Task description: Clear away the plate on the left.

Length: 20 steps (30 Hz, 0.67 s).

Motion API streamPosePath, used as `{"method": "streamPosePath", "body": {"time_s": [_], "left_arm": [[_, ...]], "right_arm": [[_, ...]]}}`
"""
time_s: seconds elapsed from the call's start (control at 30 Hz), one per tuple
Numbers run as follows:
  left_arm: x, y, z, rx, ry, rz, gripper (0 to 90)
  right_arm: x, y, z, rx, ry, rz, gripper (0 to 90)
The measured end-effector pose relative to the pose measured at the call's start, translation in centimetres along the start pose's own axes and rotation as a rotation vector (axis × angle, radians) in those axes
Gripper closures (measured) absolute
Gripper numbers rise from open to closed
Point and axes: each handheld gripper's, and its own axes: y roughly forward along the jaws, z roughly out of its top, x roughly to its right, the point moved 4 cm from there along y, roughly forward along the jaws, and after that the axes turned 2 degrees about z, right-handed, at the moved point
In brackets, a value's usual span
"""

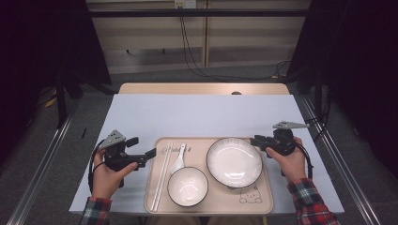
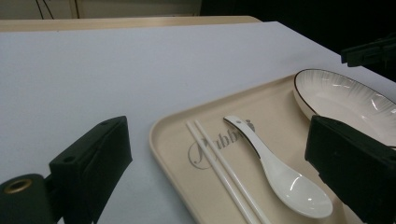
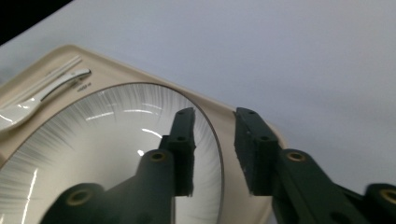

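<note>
A beige tray [image 1: 267, 202] sits on a pale surface [image 1: 202, 115], holding a plate [image 1: 234, 162] at the right, a bowl [image 1: 187, 186] nearer the person, and a spoon [image 1: 179, 161] beside chopsticks [image 1: 162, 176] at the left. The left hand-held gripper [image 1: 149, 153] hovers off the tray's left edge with jaws spread wide and empty, while the right hand-held gripper [image 3: 212, 151] has its jaws parted on either side of the plate's far right rim — not yet closed on it. If that grip closes too shallow, the glossy plate may well slip or tip against the tray wall, and a lopsided lift could knock the bowl just beside it.
</note>
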Motion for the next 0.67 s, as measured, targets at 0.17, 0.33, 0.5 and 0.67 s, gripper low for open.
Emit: {"method": "streamPosePath", "body": {"time_s": [0.17,0.33,0.5,0.67], "left_arm": [[0.0,0.0,0.0,0.003,-0.003,0.003,6.9],[-0.1,0.0,0.1,0.003,-0.001,0.001,6.8],[-0.1,0.0,0.1,0.005,-0.003,0.001,6.7],[-0.2,-0.1,0.2,0.008,-0.006,-0.003,6.6]], "right_arm": [[-0.1,-0.5,0.4,0.045,-0.004,0.011,53.1],[-0.1,-0.9,0.7,0.088,-0.011,0.022,39.9],[0.1,-1.4,0.8,0.115,-0.014,0.016,30.2],[0.3,-1.6,0.8,0.12,-0.018,0.014,25.3]]}}
